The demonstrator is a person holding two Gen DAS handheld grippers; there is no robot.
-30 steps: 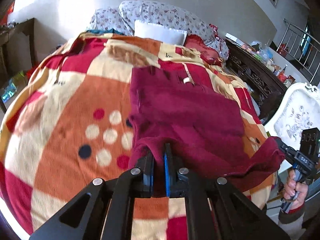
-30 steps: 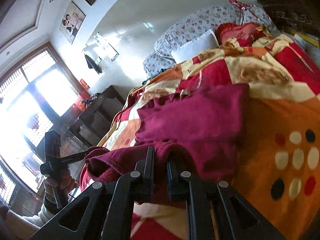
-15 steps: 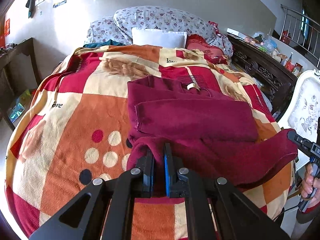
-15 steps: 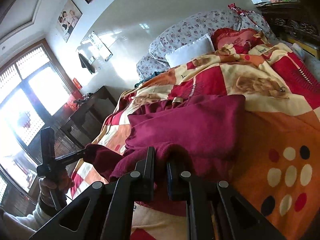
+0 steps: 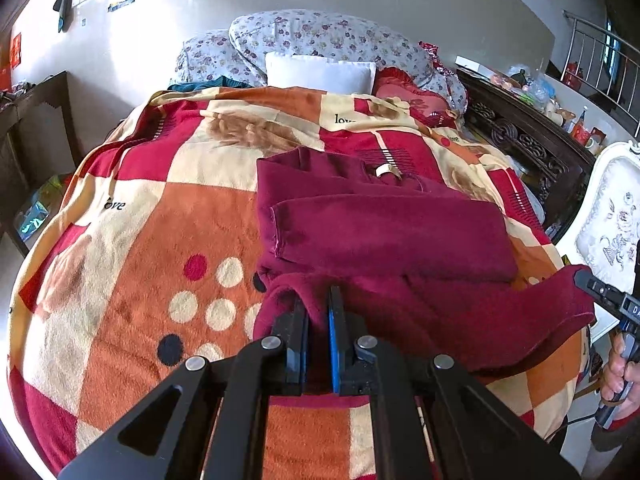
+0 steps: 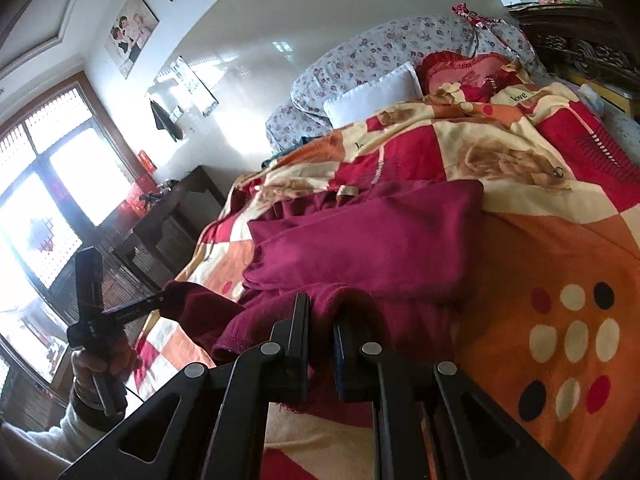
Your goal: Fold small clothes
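Note:
A maroon garment [image 5: 384, 232] lies on the bed's patterned blanket [image 5: 132, 248], its upper part folded over with a label near the collar. My left gripper [image 5: 318, 300] is shut on the near hem at its left corner. My right gripper [image 6: 322, 308] is shut on the same hem at the other corner. The hem is raised off the blanket between them. In the left wrist view the right gripper [image 5: 588, 282] shows at the right edge, held by a hand. In the right wrist view the left gripper [image 6: 158, 300] pinches the maroon garment [image 6: 360, 240] at the far left.
Floral pillows [image 5: 320, 36] and a white pillow [image 5: 320, 74] lie at the head of the bed. A dark carved wooden frame [image 5: 532, 144] and a white chair [image 5: 612, 220] stand to the right. A dark side table [image 6: 176, 216] stands by the window.
The left gripper has shifted a little with the hem in it, and the near edge now hangs more stretched between the two grippers. The right gripper has stayed where it was.

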